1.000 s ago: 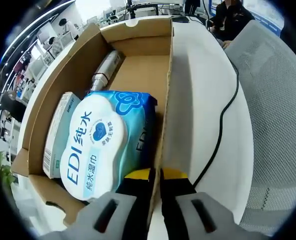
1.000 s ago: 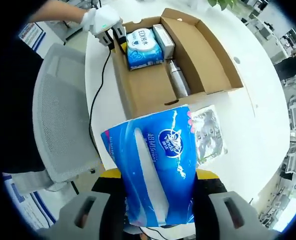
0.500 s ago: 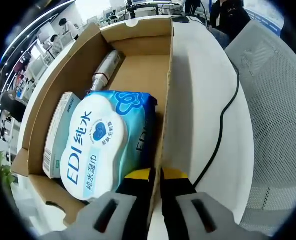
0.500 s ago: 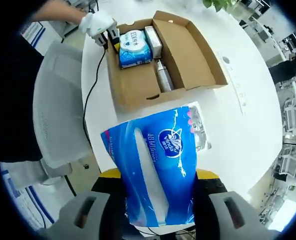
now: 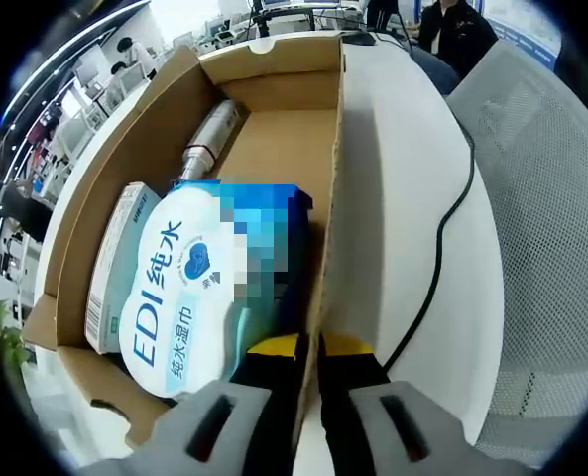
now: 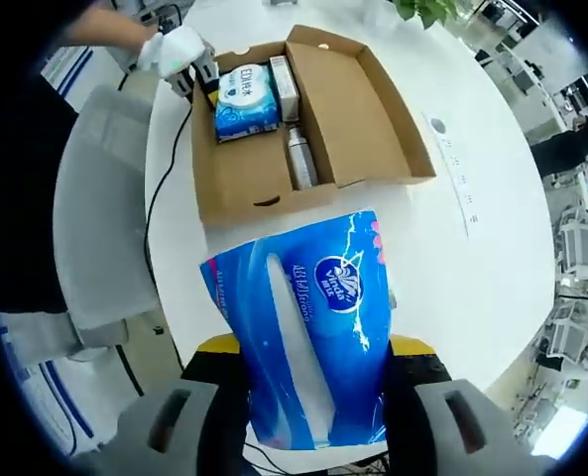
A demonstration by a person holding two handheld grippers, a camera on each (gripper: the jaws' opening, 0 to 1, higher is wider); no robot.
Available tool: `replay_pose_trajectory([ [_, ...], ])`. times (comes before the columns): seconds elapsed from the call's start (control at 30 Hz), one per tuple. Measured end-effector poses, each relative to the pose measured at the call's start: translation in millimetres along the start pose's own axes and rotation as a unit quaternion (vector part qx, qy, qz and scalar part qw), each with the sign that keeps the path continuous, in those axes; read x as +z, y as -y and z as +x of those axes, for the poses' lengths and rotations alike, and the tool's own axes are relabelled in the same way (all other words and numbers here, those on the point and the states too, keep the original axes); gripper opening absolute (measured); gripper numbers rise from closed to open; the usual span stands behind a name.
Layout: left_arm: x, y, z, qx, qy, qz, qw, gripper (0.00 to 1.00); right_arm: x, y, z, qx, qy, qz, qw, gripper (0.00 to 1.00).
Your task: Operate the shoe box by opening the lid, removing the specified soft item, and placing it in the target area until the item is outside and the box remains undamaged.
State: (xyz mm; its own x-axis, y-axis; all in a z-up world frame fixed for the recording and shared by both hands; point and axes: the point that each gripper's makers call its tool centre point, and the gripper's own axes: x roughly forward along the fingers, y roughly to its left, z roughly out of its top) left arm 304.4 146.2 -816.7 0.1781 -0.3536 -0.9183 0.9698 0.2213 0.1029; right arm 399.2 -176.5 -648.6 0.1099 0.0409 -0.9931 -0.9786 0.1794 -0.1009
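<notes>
— What did the right gripper (image 6: 308,372) have?
— The blue tissue pack (image 6: 308,337), clamped between its jaws, out above the white table (image 6: 472,258), clear of the open shoe box (image 6: 303,119).
— And the left gripper (image 5: 308,347)?
— Pinched tight on the box's side wall (image 5: 330,169), beside the wet wipes pack (image 5: 189,288).

White round table (image 6: 492,248), open cardboard shoe box (image 6: 244,183) on it, black cable (image 5: 442,253) alongside box

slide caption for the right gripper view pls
Right hand-held gripper holds a blue tissue pack above the white table, open shoe box beyond.
</notes>
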Motion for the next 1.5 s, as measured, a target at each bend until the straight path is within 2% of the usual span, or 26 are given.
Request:
replay_pose_trajectory([
  [0.23,0.2,-0.3,0,-0.001,0.000,0.000,1.0000,0.04,1.2,12,2,0.000,0.000,-0.003,1.0000,0.50],
  [0.57,0.4,-0.4,0,-0.001,-0.001,0.000,1.0000,0.04,-1.8,18,6,-0.003,0.002,-0.004,1.0000,0.50],
  [1.1,1.3,0.2,0,0.000,-0.002,-0.002,1.0000,0.04,-3.3,32,12,-0.028,0.013,-0.004,0.9995,0.50],
  [1.5,1.1,-0.5,0,-0.001,-0.001,-0.001,1.0000,0.04,-1.6,37,31,-0.030,0.015,-0.007,0.9994,0.50],
])
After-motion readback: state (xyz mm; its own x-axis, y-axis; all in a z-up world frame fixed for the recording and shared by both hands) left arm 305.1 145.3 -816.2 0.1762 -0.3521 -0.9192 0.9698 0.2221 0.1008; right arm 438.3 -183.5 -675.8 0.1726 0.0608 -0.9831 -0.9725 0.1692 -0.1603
